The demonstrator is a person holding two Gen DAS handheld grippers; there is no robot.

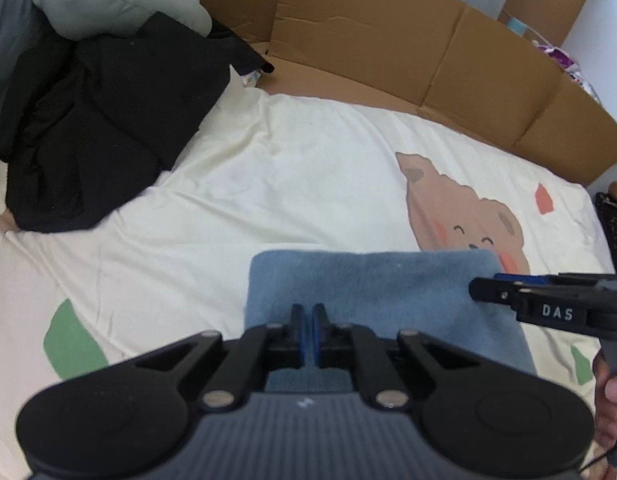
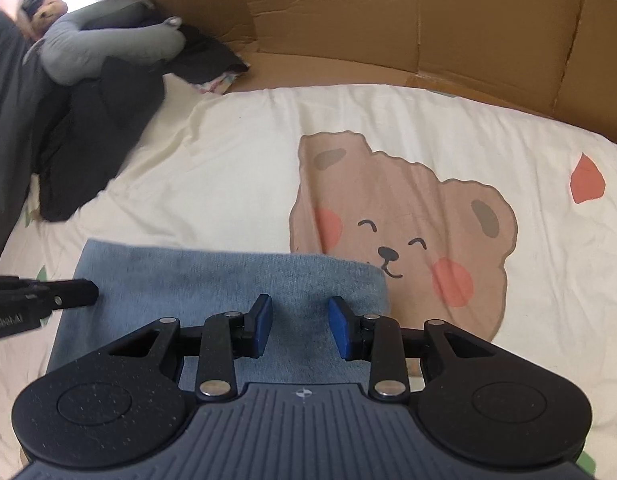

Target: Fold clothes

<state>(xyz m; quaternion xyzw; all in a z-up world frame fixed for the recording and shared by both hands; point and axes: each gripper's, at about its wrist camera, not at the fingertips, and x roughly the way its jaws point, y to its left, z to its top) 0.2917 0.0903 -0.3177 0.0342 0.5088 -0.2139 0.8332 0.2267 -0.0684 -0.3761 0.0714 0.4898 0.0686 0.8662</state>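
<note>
Garment: we saw the blue folded cloth (image 2: 212, 280) under both tongs, long axis crosswise.
Left gripper (image 1: 308, 312): jaws together, seemingly empty.
Right gripper (image 2: 298, 314): partly open, empty.

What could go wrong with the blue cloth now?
1. The left gripper is shut with no fold of the blue cloth clearly between its pads, so it may have pinched nothing and come away empty.
2. The right gripper is open above the cloth; if only one side gets lifted, the neat fold could skew.
3. The grippers are close together and might bump.
</note>
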